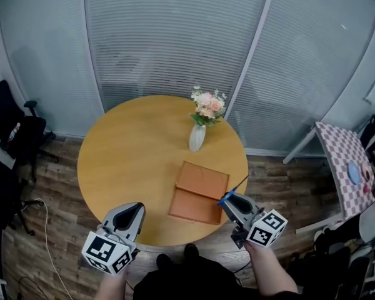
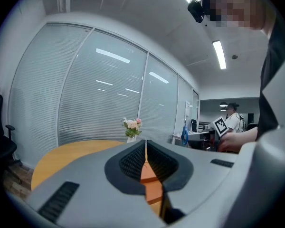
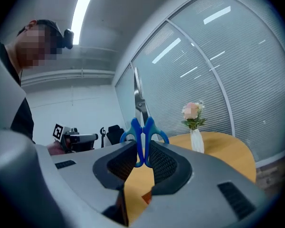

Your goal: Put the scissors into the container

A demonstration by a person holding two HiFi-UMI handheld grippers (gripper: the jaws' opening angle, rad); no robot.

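Head view: the left gripper (image 1: 136, 208) is hovering at the round table's (image 1: 131, 142) near edge, and the right gripper (image 1: 229, 200) is holding the scissors (image 1: 236, 188) just beside the orange container's (image 1: 200, 192) right edge.

Left gripper view: its jaws are resting together, empty.

Right gripper view: its jaws are clamping the scissors' blue handles, blades pointing up, with a glass wall (image 3: 218, 56) behind.

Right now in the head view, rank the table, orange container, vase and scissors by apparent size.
1. table, largest
2. orange container
3. vase with flowers
4. scissors, smallest, only partly showing from the right gripper
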